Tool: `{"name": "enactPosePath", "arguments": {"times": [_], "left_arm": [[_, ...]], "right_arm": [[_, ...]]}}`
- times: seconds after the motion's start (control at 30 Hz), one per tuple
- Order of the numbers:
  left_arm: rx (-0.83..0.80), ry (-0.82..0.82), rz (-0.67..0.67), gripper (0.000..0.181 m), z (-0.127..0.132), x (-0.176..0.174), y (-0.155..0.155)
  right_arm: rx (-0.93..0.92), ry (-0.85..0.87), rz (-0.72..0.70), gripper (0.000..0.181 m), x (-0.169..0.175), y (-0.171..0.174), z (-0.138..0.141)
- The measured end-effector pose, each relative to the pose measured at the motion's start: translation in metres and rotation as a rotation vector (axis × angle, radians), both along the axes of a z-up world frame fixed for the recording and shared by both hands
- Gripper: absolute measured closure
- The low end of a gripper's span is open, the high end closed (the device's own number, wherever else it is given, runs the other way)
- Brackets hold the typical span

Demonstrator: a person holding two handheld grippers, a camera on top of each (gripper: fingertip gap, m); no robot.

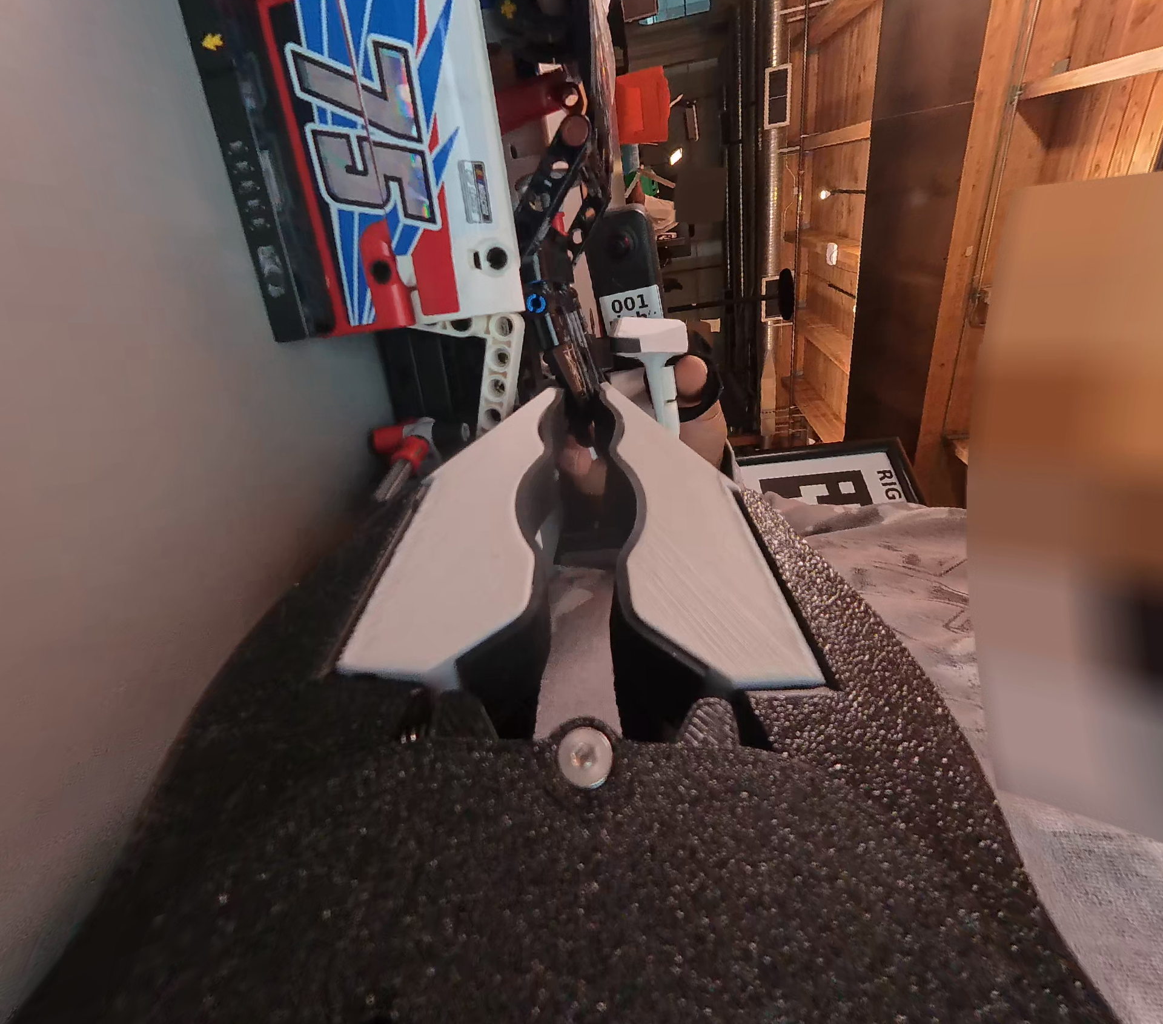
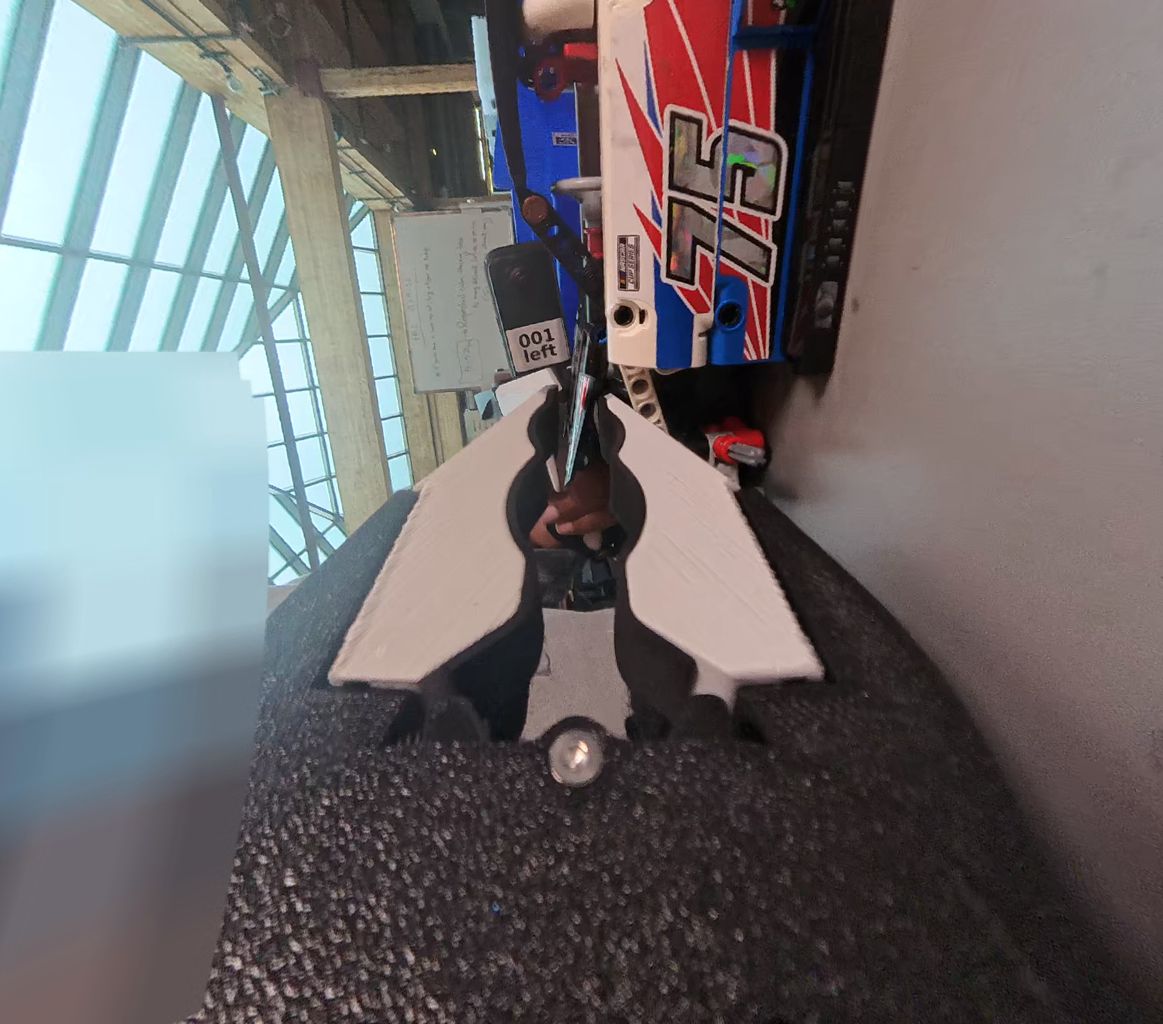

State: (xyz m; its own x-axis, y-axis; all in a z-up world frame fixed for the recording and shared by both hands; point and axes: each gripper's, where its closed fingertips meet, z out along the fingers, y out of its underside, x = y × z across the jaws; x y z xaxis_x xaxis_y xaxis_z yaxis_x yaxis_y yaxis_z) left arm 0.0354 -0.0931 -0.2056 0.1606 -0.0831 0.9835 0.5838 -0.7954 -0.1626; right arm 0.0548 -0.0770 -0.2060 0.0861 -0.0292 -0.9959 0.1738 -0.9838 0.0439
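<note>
A brick-built toy race car with white, red and blue side panels stands on a grey table; it shows in the left wrist view (image 1: 390, 112) and in the right wrist view (image 2: 686, 144). Both views are turned sideways. My left gripper (image 1: 582, 408) is shut on a thin black part (image 1: 569, 358) at the car's end. My right gripper (image 2: 579, 411) is shut on the same black part (image 2: 578, 396) from the opposite side. The two grippers face each other; the right gripper's white finger (image 1: 648, 339) and the left gripper's camera (image 2: 522, 295) show just beyond the tips.
The grey table (image 1: 94, 301) runs along one side, also seen in the right wrist view (image 2: 1007, 301). A small red and grey connector piece (image 1: 403, 449) lies by the car's wheel, also seen at the right (image 2: 733, 446). A hand (image 1: 698, 408) holds the far gripper. A wooden-beamed room is behind. My left and right fingertips are right by each other.
</note>
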Motion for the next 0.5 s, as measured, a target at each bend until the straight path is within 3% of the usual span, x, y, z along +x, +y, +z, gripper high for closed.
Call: {"name": "enactPosePath", "arguments": {"times": [0.17, 0.27, 0.37, 0.4, 0.5], "left_arm": [[0.011, -0.017, 0.022, 0.176, 0.001, -0.005, -0.001], [0.002, -0.041, -0.005, 0.172, 0.003, -0.007, -0.002], [0.055, -0.04, -0.004, 0.16, 0.015, -0.021, -0.009], [0.081, -0.011, 0.003, 0.158, 0.02, -0.028, -0.011], [0.233, 0.286, -0.052, 0.159, 0.028, -0.039, -0.016]], "right_arm": [[-0.041, 0.0, -0.039, 0.176, -0.007, 0.001, -0.002], [0.025, -0.011, -0.031, 0.177, -0.008, 0.001, -0.002], [0.041, -0.002, -0.049, 0.177, -0.007, 0.007, -0.003], [0.048, -0.004, -0.059, 0.177, -0.005, 0.009, -0.003], [0.076, -0.012, -0.047, 0.177, -0.005, 0.01, -0.003]]}}
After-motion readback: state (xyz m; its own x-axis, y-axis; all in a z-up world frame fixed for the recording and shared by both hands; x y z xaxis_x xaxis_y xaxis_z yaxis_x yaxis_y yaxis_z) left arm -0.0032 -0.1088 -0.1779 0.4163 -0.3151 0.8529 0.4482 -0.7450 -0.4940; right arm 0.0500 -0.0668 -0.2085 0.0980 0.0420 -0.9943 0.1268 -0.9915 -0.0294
